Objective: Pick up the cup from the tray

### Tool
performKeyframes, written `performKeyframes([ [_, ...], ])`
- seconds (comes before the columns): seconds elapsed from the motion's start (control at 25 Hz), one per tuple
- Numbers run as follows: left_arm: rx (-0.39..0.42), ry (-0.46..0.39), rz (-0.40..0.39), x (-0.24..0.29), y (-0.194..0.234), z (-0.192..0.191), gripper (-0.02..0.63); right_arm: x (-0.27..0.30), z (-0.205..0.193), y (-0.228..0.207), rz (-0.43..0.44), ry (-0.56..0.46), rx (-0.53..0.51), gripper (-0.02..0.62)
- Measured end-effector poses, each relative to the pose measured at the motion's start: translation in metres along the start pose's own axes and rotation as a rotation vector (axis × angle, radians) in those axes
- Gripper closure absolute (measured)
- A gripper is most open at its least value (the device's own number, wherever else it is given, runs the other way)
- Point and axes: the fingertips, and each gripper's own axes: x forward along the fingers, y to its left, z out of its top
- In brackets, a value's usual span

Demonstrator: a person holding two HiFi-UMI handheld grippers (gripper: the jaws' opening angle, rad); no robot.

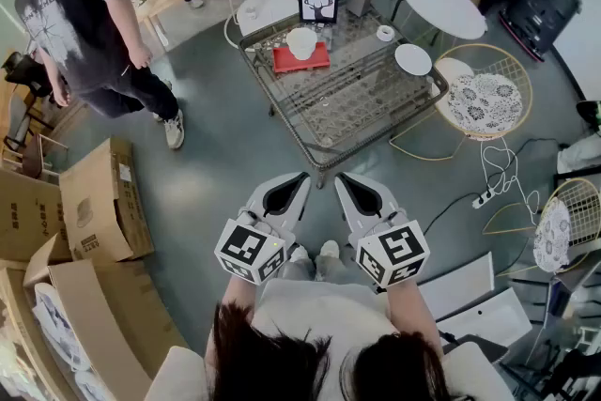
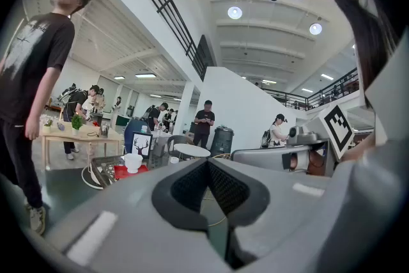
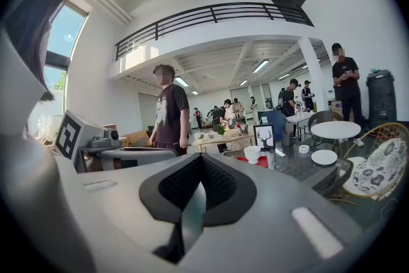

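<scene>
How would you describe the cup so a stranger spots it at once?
Find the glass-topped wire table mid-room. At its far end, before a framed deer picture, lies a red tray. The white cup is the only thing standing on it.

No legible text anywhere.

Wire table (image 1: 362,100), red tray (image 1: 315,62), white plate (image 1: 413,59)
</scene>
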Motion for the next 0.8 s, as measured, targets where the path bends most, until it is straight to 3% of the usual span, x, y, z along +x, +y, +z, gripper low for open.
performKeyframes([
  [0.8, -0.009, -0.010, 0.035, 0.019, 0.004, 0.006, 0.598, 0.011, -0.001, -0.027, 0.014, 0.022, 0.014, 0.569],
])
